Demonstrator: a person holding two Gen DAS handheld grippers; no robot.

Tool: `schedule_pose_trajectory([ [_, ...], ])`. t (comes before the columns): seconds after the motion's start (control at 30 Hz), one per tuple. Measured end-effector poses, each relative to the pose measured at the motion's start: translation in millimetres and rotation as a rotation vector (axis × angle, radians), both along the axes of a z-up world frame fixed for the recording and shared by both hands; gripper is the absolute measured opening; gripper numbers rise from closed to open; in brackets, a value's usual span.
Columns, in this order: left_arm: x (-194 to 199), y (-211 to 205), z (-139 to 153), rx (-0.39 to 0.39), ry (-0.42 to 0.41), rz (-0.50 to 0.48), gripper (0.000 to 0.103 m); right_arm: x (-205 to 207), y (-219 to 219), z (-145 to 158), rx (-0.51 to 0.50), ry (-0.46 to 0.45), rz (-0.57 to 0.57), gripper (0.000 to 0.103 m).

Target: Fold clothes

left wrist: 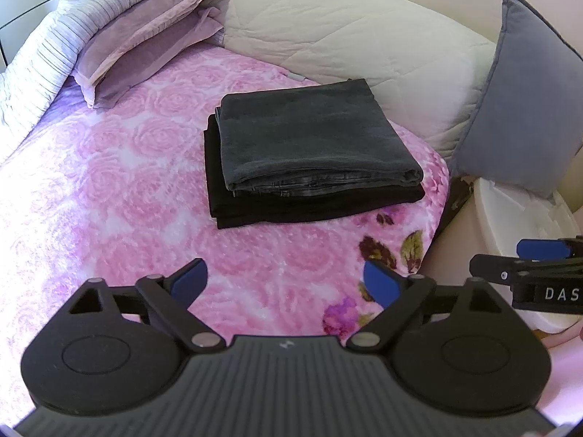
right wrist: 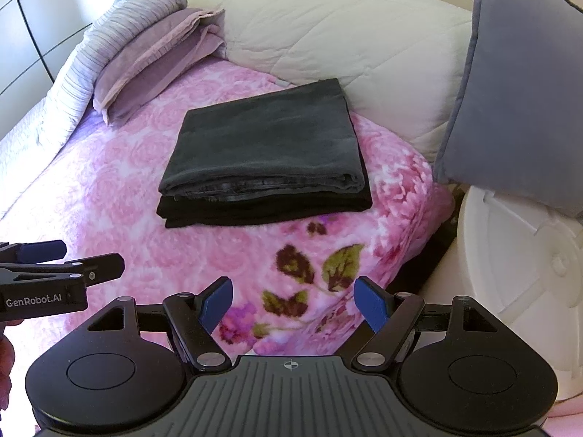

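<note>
A folded dark grey garment (left wrist: 309, 134) lies on top of a folded black garment (left wrist: 255, 207), stacked on the pink floral blanket (left wrist: 109, 182). The same stack shows in the right wrist view, grey piece (right wrist: 266, 145) over black piece (right wrist: 255, 211). My left gripper (left wrist: 286, 278) is open and empty, hovering over the blanket in front of the stack. My right gripper (right wrist: 293, 296) is open and empty, also short of the stack. Each gripper shows at the edge of the other's view, the right one (left wrist: 517, 266) and the left one (right wrist: 73, 258).
A cream quilted bolster (left wrist: 346, 36) lies behind the stack. Purple folded bedding (left wrist: 145, 43) and a striped pillow (left wrist: 54, 47) sit at the back left. A grey cushion (left wrist: 524, 91) leans over a white plastic container (left wrist: 517, 211) at the right, past the bed's edge.
</note>
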State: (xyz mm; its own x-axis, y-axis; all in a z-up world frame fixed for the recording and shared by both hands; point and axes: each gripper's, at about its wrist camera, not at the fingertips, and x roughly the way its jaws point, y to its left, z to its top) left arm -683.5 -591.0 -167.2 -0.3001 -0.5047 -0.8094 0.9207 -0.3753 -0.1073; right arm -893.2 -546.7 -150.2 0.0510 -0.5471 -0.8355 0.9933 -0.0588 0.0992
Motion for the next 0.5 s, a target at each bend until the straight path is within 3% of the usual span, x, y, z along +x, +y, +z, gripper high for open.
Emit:
schedule_pose_trajectory([
  [0.1,1.5,-2.6,-0.4,-0.006,0.008,0.001,0.101,1.0,-2.8,0.0,0.003,0.004,-0.002,0.077],
  [0.5,2.2,-10.0,1.0,-0.027,-0.010,0.024,0.101,9.0,-13.0,6.2,-0.002,0.031,0.006,0.077],
])
